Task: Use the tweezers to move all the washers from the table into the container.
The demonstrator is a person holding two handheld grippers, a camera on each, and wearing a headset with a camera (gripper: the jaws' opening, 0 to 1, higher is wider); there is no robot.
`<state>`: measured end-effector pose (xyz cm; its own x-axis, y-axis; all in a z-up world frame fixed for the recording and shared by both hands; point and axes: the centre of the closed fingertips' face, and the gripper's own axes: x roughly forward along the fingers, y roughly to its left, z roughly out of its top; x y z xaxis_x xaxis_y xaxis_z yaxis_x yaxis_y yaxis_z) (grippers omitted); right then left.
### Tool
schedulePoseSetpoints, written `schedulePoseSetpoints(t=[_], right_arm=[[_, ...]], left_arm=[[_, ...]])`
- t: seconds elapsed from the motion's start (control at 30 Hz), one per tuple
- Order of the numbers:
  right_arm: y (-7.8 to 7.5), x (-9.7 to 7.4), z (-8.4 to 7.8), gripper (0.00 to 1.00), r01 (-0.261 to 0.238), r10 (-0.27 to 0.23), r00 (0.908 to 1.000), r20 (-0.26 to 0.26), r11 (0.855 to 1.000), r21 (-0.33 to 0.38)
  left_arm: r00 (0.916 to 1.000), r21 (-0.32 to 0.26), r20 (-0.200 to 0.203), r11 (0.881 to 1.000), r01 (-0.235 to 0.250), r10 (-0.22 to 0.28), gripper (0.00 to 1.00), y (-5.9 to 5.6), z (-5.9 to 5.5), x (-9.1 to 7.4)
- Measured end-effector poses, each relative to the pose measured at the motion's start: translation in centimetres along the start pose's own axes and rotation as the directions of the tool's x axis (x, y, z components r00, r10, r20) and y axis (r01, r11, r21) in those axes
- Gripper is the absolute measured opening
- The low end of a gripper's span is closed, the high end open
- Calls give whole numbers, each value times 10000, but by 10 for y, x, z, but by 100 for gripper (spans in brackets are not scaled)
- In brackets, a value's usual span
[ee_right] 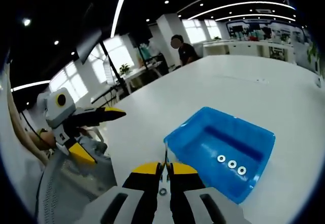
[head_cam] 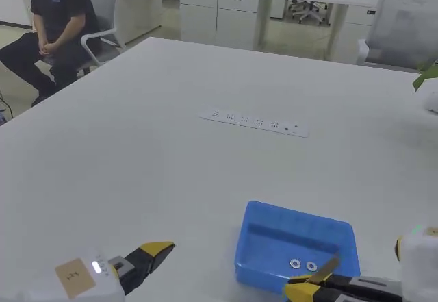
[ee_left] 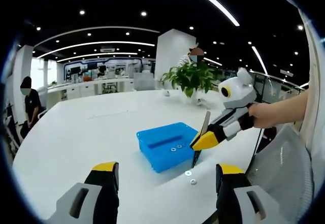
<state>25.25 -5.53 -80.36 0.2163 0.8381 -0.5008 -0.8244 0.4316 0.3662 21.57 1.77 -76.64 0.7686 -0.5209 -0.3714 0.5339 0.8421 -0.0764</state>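
Note:
The blue container (head_cam: 274,225) sits near the table's front edge, with three washers (ee_right: 232,164) lying in it. My right gripper (ee_right: 165,169) is shut on the tweezers (ee_right: 165,157), whose tips point down at the table just in front of the container (ee_right: 254,137). Two loose washers (ee_left: 188,172) lie on the table below the tweezers (ee_left: 202,132). One washer (ee_right: 163,191) shows between the right jaws. My left gripper (ee_left: 167,168) hovers open and holds nothing, left of the container (ee_left: 152,144). In the head view it (head_cam: 161,250) is at the bottom left, the right gripper (head_cam: 301,292) at the bottom right.
A flush power strip (head_cam: 254,122) is set into the white table (head_cam: 137,144) further back. A person (head_cam: 51,21) sits on a chair at the far left. A potted plant (ee_left: 190,79) stands at the table's far end.

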Motion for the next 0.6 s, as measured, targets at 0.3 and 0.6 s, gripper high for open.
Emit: schedulePoseSetpoints(t=[0.3,0.6], right_arm=[[5,13,-19,4,-281,290,9983,-510,9994,181],[7,16,-27,4,-432,439,9950,-900,9990,106]], left_arm=[[10000,16,6,10000,-10,10,79,0,0,0],[10000,32,-42,10000,-30,30,79,1,-1,0]])
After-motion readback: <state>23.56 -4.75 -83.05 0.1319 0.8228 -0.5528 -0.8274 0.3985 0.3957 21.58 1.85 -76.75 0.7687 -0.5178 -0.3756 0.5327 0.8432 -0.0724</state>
